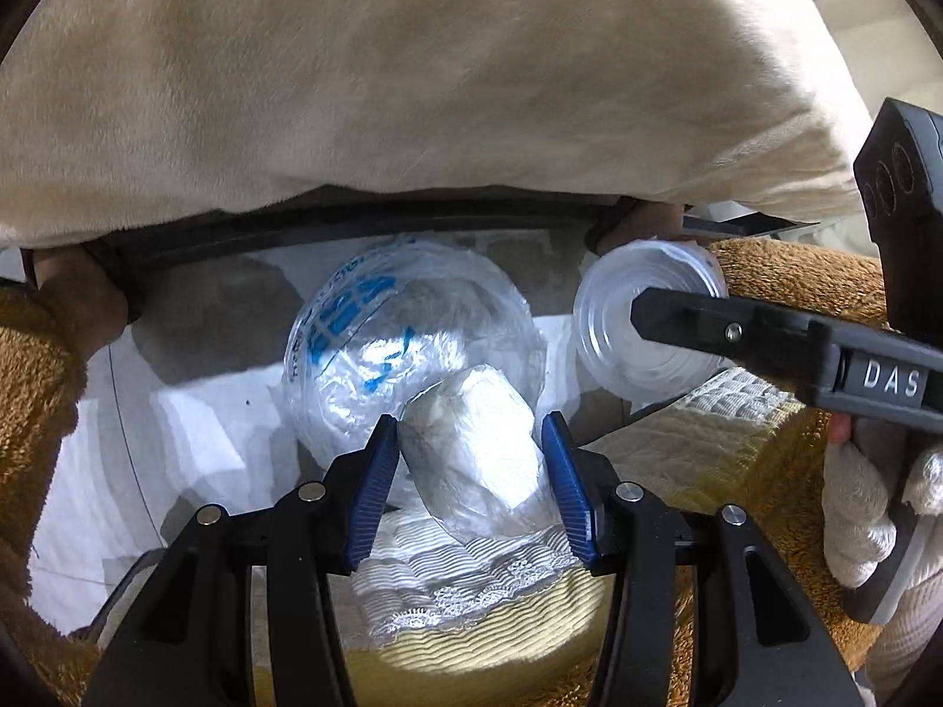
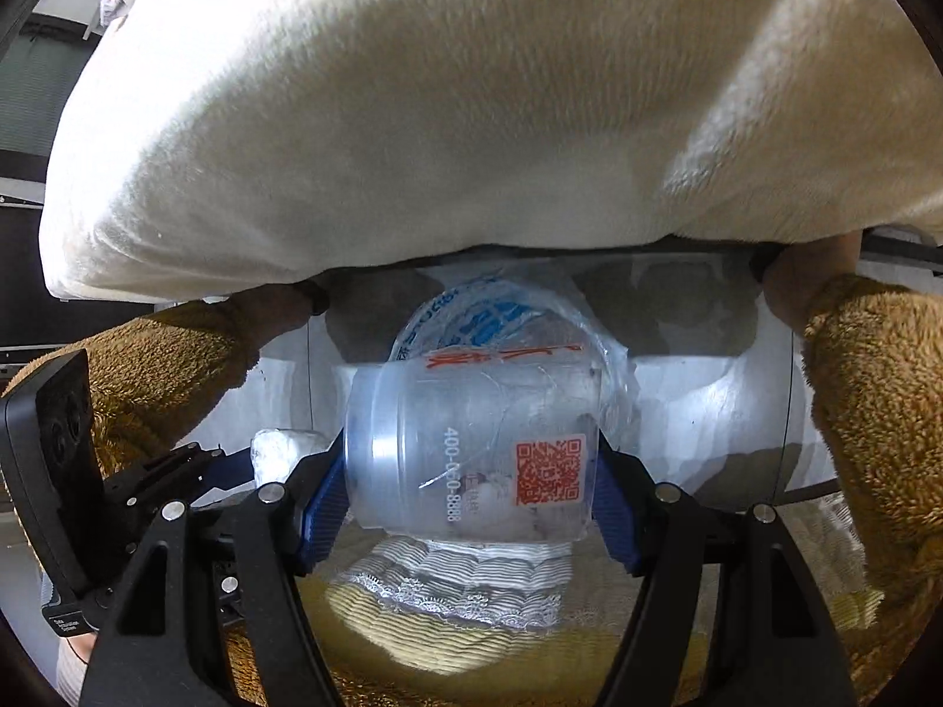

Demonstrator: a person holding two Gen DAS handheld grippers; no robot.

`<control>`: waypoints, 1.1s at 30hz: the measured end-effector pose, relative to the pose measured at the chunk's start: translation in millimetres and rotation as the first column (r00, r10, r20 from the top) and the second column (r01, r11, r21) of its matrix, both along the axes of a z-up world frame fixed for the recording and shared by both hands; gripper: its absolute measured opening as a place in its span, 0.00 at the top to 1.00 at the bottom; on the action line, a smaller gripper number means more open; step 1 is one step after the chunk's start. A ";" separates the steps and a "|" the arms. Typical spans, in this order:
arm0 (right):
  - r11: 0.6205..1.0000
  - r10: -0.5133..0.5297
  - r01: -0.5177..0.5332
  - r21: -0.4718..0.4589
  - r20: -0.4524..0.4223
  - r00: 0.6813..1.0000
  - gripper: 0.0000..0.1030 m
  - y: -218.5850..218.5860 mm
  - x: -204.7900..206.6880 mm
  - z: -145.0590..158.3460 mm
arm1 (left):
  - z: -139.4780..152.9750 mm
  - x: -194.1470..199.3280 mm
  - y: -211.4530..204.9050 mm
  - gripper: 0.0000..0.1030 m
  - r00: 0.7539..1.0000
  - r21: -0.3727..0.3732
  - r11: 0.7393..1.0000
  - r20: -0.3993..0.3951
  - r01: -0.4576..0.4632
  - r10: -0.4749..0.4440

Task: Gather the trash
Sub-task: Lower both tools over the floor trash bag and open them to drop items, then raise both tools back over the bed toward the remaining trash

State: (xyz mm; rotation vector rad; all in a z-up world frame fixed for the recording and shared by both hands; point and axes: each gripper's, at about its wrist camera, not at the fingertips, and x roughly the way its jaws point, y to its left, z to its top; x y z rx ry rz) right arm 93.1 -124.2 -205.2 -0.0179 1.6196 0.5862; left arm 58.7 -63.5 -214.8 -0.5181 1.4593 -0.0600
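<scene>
My left gripper (image 1: 470, 474) is shut on a crumpled white wad in clear film (image 1: 465, 412). It hangs over the open mouth of a pale trash bag (image 1: 194, 424). My right gripper (image 2: 471, 492) is shut on a clear plastic cup (image 2: 471, 442) lying sideways, with a red QR code and a phone number printed on it. In the left wrist view that cup (image 1: 613, 318) shows end-on at the right, beside the right gripper (image 1: 648, 318). The right wrist view shows the left gripper (image 2: 259, 462) and its wad (image 2: 283, 451) at the left. A clear blue-printed plastic piece (image 1: 365, 318) lies inside the bag.
A person in a cream fleece top (image 1: 412, 88) with brown fleece sleeves (image 2: 872, 389) holds the bag's dark rim (image 1: 353, 235) open with both hands. A yellow woven cloth with white lace (image 1: 471, 636) lies under the grippers. A white-gloved hand (image 1: 866, 506) grips the right tool.
</scene>
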 end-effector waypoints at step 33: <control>0.991 -0.013 -0.011 0.136 0.174 0.985 0.18 -9.4 -8.8 44.6 | 54.3 -13.8 16.1 0.32 0.973 0.027 0.998 0.226 -0.064 0.056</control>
